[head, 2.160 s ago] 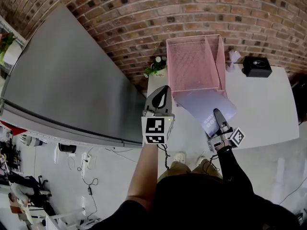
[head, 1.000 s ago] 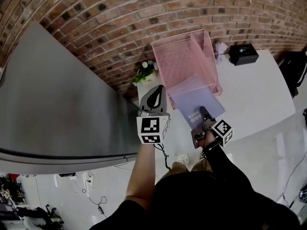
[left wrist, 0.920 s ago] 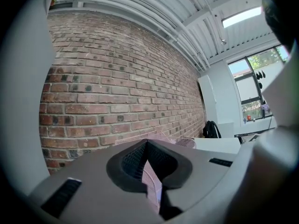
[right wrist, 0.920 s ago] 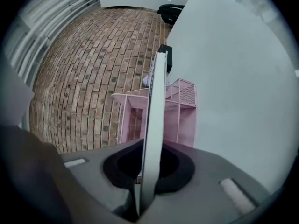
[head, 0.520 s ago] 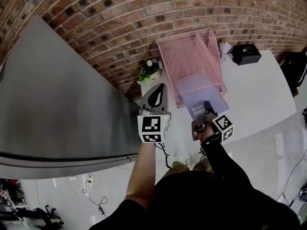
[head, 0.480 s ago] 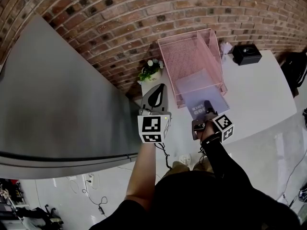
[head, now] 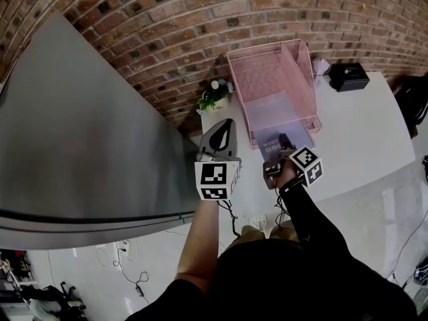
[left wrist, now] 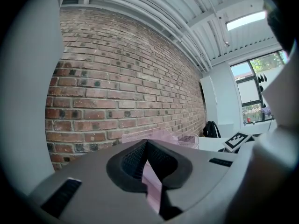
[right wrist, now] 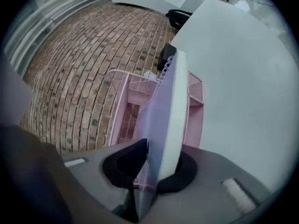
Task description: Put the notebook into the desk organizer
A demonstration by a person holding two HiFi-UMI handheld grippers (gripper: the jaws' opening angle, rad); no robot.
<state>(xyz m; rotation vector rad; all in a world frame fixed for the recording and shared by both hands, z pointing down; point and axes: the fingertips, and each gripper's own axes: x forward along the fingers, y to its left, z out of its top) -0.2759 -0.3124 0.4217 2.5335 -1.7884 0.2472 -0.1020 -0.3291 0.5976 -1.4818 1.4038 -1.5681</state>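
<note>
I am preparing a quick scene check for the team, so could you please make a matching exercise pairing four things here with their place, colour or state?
Things:
1. notebook
2. desk organizer
3. black box
4. potted plant

Descriptions:
A. pink wire mesh
B. clamped in the right tool
C. on the table, right of the organizer
D. left of the organizer, by the brick wall

Pairs: 1-B, 2-A, 3-C, 4-D

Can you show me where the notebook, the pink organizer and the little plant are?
notebook (right wrist: 170, 101), right gripper view, white page edge.
organizer (head: 261, 75), head view, back mesh wall.
plant (head: 212, 99), head view, green leaves.
</note>
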